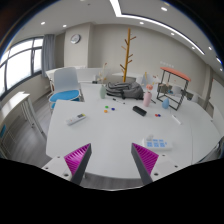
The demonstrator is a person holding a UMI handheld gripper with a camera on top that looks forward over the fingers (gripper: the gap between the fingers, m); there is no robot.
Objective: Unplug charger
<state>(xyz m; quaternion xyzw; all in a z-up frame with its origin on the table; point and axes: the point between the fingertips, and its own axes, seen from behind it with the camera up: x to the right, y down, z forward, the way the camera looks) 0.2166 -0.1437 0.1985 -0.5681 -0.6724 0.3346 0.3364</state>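
Hovering level above the white counter, the gripper holds its jaws released, both pads bare.

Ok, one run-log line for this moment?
phase: approach | fingers: open, empty, above white table | charger: not identifiable | nearest: small white block

tool | 2 dark fingers | magenta ribbed pads on inner faces
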